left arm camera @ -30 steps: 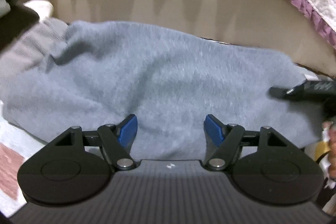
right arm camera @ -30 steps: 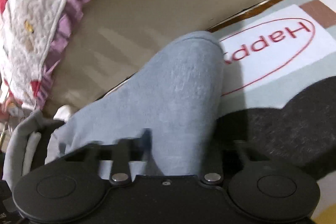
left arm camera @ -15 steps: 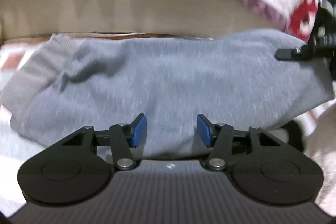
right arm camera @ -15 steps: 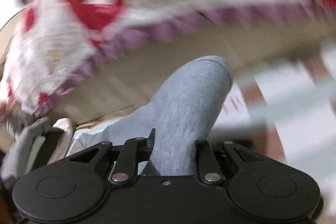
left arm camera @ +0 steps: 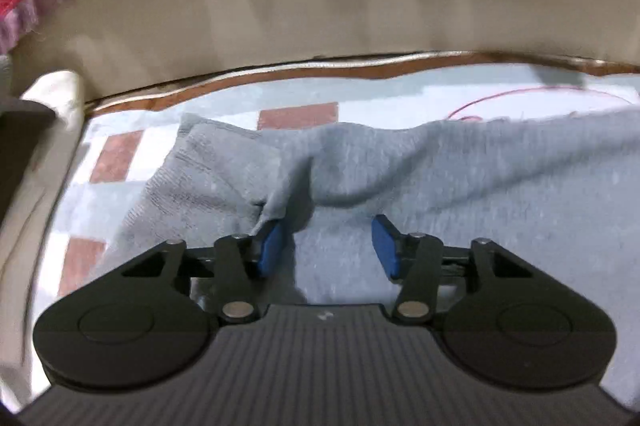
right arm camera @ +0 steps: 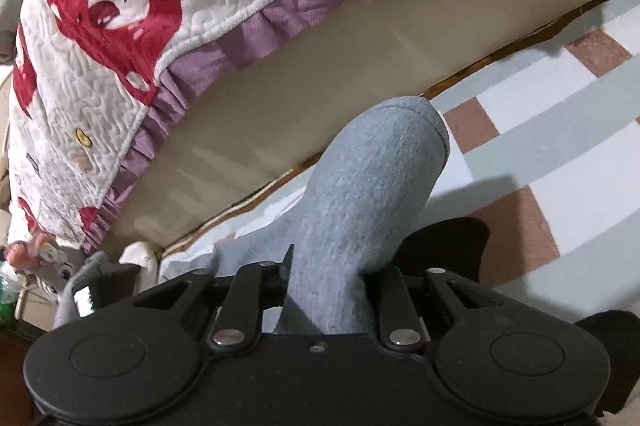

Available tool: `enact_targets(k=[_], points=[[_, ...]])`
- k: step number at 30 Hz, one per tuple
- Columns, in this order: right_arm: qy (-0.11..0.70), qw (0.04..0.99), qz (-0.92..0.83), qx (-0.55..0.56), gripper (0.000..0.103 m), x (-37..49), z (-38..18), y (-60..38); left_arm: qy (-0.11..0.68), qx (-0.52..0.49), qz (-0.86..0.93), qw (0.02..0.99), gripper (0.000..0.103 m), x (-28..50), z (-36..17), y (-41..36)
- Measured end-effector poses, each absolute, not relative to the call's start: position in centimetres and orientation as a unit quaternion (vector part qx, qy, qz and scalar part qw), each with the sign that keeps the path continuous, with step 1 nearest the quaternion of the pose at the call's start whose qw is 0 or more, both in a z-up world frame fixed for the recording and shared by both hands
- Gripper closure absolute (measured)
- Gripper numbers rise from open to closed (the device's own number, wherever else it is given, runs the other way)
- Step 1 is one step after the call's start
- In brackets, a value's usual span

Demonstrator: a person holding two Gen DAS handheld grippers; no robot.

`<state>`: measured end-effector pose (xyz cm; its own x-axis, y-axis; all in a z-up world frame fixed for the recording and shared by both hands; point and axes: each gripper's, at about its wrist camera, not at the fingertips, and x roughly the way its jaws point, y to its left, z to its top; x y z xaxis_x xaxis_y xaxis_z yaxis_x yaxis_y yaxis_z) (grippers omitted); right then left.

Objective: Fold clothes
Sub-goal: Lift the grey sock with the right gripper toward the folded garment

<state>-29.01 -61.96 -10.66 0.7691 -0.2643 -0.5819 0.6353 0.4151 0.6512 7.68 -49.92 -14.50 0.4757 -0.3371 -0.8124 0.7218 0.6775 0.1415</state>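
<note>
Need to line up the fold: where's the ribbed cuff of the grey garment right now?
Left wrist view: the ribbed cuff lies on the checked mat, just ahead-left of the open left gripper.

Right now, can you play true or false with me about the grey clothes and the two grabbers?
1. The right gripper is pinching the grey garment. True.
2. The left gripper is shut tight on the garment. False: its blue pads stand apart, with cloth between them and bunched against the left pad.
3. The garment lies on a plain black mat. False: the mat under it has pale and brown squares.
4. A white quilt with red pictures and a purple frill hangs above the mat. True.
5. The garment is bright red. False: it is grey.
</note>
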Motion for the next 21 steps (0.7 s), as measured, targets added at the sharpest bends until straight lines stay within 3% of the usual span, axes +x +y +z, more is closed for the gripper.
enact_targets(k=[3,7,11,13,18,21], points=[[0.218,0.809,-0.293,0.461,0.081,-28.3,-11.5,-62.4,0.404,0.228,-0.322,0.825,0.057,8.2,-14.1,-50.1],[0.223,0.806,-0.297,0.461,0.081,-28.2,-11.5,-62.5,0.349,0.209,-0.382,0.830,0.057,6.0,-11.5,-50.3],[0.223,0.820,-0.293,0.438,0.081,-28.0,-10.9,-61.8,0.378,0.255,-0.355,0.816,0.057,6.8,-13.8,-52.8],[0.217,0.822,-0.288,0.440,0.081,-28.2,-10.8,-61.8,0.388,0.225,-0.365,0.816,0.059,6.9,-13.5,-52.4],[0.207,0.826,-0.272,0.447,0.080,-28.7,-10.6,-61.5,0.375,0.109,-0.486,0.782,0.052,1.8,-9.5,-47.8],[0.207,0.831,-0.265,0.443,0.080,-28.6,-10.3,-61.0,0.422,0.093,-0.504,0.748,0.051,-2.9,-10.2,-45.3]])
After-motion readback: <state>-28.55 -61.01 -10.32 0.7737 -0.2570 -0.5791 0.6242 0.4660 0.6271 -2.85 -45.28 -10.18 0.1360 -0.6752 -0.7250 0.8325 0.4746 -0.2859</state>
